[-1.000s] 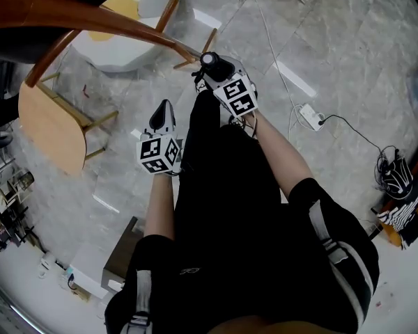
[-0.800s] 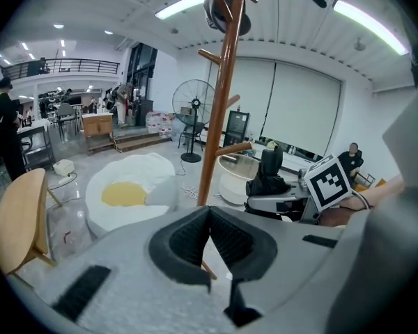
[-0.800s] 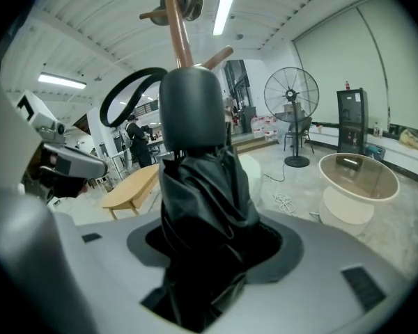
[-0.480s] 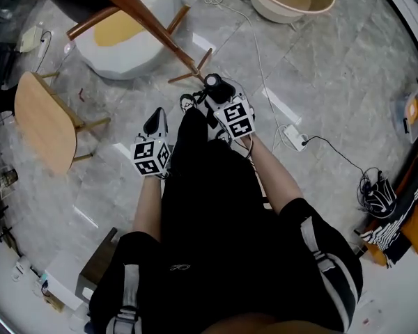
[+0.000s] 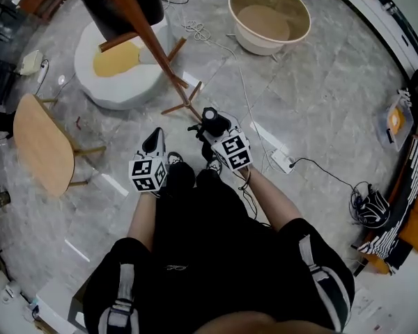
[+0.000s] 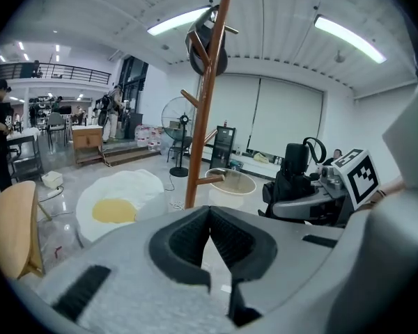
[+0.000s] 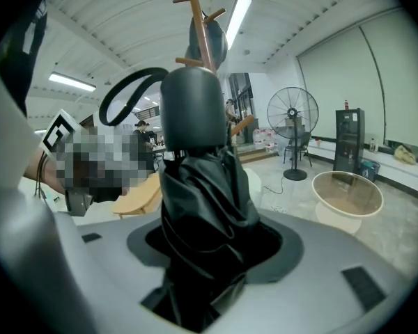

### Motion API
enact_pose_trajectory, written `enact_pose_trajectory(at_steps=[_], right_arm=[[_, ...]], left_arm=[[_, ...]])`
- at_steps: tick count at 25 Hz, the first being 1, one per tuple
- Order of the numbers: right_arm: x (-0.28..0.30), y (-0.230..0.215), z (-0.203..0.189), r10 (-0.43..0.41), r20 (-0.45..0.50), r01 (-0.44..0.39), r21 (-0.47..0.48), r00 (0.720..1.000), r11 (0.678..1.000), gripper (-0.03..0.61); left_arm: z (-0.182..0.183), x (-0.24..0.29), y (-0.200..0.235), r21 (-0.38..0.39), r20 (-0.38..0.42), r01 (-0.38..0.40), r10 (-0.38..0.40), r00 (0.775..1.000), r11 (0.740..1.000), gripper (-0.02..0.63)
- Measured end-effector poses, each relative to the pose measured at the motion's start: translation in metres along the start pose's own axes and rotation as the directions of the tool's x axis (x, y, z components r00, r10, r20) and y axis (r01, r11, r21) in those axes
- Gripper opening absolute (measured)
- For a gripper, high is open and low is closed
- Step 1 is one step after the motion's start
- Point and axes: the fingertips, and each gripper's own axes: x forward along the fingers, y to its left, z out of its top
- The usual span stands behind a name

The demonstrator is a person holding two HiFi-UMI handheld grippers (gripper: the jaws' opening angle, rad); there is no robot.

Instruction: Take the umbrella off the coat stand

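Head view: right tongs (image 5: 213, 128) around umbrella (image 5: 210, 115)

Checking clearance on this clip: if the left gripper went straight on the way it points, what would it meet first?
Probably the coat stand, its lower pole or feet, ahead of the left gripper; depth is unclear.

- The umbrella (image 7: 205, 214) is black cloth, creased, with a faint sheen; its handle (image 7: 189, 110) looks like smooth matt plastic.
- The coat stand (image 6: 207, 103) is smooth reddish-brown wood.
- The floor (image 5: 320, 96) is glossy grey stone-look tile.
- The left gripper (image 6: 209, 214) is matt grey plastic; its fingers (image 6: 184, 239) carry dark ribbed pads.
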Motion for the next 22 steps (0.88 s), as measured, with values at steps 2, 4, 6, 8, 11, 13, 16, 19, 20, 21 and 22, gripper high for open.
enact_pose_trajectory(at_steps=[2, 4, 6, 8, 11, 13, 16, 19, 20, 21, 22], right_arm=[[0.001, 0.002, 0.010, -0.018, 0.010, 0.018, -0.002, 1.000, 1.000, 0.244], [0.000, 0.009, 0.017, -0.033, 0.016, 0.033, 0.005, 0.999, 0.999, 0.244], [-0.002, 0.013, 0.025, -0.053, 0.029, 0.052, 0.026, 0.998, 0.998, 0.244], [-0.005, 0.015, 0.040, -0.075, 0.051, 0.072, 0.057, 0.996, 0.996, 0.244], [-0.008, 0.017, 0.067, -0.113, 0.092, 0.106, 0.080, 0.989, 0.991, 0.244], [-0.011, 0.020, 0.089, -0.134, 0.117, 0.127, 0.072, 0.984, 0.989, 0.244], [-0.021, 0.024, 0.118, -0.156, 0.157, 0.152, 0.041, 0.975, 0.988, 0.244], [-0.032, 0.025, 0.143, -0.173, 0.195, 0.173, 0.019, 0.965, 0.985, 0.244], [-0.036, 0.027, 0.151, -0.177, 0.204, 0.177, 0.017, 0.963, 0.984, 0.244], [-0.041, 0.028, 0.157, -0.180, 0.212, 0.180, 0.016, 0.961, 0.983, 0.244], [-0.046, 0.029, 0.164, -0.183, 0.220, 0.184, 0.016, 0.958, 0.983, 0.244]], left_arm=[[0.009, 0.001, 0.002, -0.036, 0.020, 0.019, -0.019, 1.000, 0.999, -0.002], [0.016, -0.004, 0.004, -0.057, 0.036, 0.038, -0.036, 0.999, 0.998, -0.002], [0.026, -0.009, 0.003, -0.039, 0.052, 0.058, -0.056, 0.997, 0.998, -0.002], [0.043, -0.013, 0.005, -0.006, 0.084, 0.074, -0.073, 0.994, 0.997, -0.002], [0.077, -0.024, 0.015, 0.041, 0.149, 0.080, -0.086, 0.985, 0.996, -0.002], [0.097, -0.031, 0.021, 0.063, 0.180, 0.082, -0.093, 0.979, 0.995, -0.002], [0.124, -0.042, 0.028, 0.080, 0.224, 0.080, -0.096, 0.970, 0.994, -0.002], [0.146, -0.051, 0.031, 0.095, 0.268, 0.074, -0.097, 0.958, 0.993, -0.002], [0.153, -0.054, 0.030, 0.102, 0.281, 0.075, -0.101, 0.954, 0.992, -0.002], [0.159, -0.058, 0.028, 0.109, 0.294, 0.078, -0.108, 0.950, 0.991, -0.002], [0.165, -0.061, 0.027, 0.116, 0.307, 0.083, -0.116, 0.945, 0.990, -0.002]])
